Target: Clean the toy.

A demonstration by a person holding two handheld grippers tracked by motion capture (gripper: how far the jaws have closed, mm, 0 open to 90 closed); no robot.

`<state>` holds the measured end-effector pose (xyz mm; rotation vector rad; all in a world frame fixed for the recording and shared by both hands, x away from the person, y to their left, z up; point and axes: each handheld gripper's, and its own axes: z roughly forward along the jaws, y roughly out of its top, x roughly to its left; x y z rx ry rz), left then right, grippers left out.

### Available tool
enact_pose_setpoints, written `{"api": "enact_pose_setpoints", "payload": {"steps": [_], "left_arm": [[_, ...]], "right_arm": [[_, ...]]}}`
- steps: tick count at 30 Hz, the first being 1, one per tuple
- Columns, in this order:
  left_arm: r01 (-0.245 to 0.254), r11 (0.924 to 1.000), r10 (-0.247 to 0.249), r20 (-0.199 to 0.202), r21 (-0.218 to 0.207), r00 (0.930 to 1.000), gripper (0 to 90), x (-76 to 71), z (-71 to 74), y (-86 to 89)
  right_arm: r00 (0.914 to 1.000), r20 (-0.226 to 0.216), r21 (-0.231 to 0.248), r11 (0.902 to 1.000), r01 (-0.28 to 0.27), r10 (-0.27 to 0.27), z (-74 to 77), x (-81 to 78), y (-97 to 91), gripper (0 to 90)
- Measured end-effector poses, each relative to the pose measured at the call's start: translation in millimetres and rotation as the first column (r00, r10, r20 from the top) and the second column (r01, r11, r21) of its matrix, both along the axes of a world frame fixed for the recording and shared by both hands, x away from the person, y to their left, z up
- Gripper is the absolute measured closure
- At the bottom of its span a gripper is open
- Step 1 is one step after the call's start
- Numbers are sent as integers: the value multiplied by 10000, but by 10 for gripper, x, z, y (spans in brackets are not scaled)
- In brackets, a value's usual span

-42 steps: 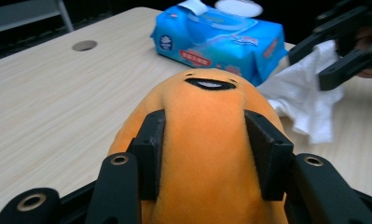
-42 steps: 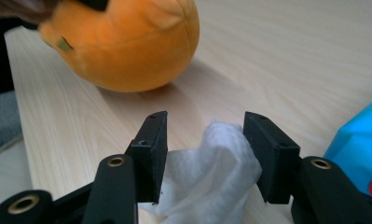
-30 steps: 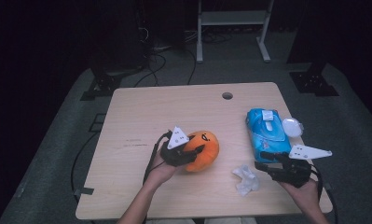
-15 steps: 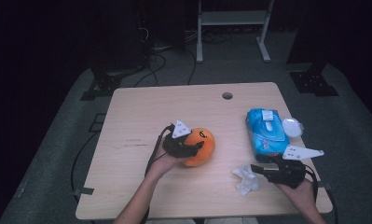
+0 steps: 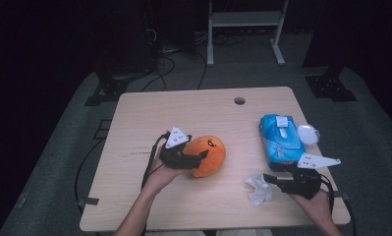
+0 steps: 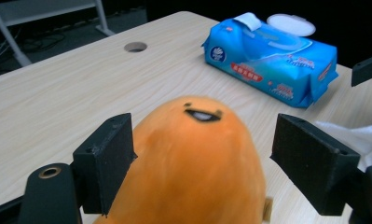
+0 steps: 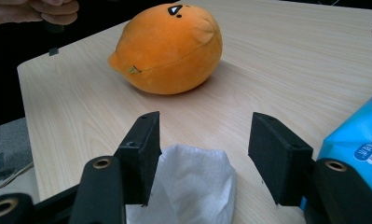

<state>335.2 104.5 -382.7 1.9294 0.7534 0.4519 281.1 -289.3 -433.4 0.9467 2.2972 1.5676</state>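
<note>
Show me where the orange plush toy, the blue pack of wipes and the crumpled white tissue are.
orange plush toy point(image 5: 210, 155): high view, on its rounded body.
blue pack of wipes point(image 5: 280, 140): high view, middle of its top.
crumpled white tissue point(image 5: 260, 189): high view, centre of the wad.

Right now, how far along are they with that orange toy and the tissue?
Looks done: the wipes pack has its lid flipped open and one white wipe lies out on the table. In hand: the left gripper has just been opening around the orange plush toy, jaws apart; the right gripper stands open at the wipe. Left, probably: gripping the wipe and wiping the toy.
</note>
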Motion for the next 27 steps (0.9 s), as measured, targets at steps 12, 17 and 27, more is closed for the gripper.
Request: {"api": "enact_pose_setpoints", "payload": {"steps": [12, 17, 27], "left_arm": [[-270, 9996, 272, -247, 93, 9993, 200, -138, -53, 253], [-338, 9994, 340, -210, 105, 9992, 198, -175, -42, 314], [-564, 9984, 567, -382, 101, 9977, 193, -247, -117, 443]], "right_arm": [[9999, -119, -51, 10000, -85, 84, -27, 19, 66, 416], [9998, -170, -48, 10000, -79, 78, -34, 22, 62, 415], [9997, -216, -33, 10000, -91, 90, -43, 25, 56, 414]]}}
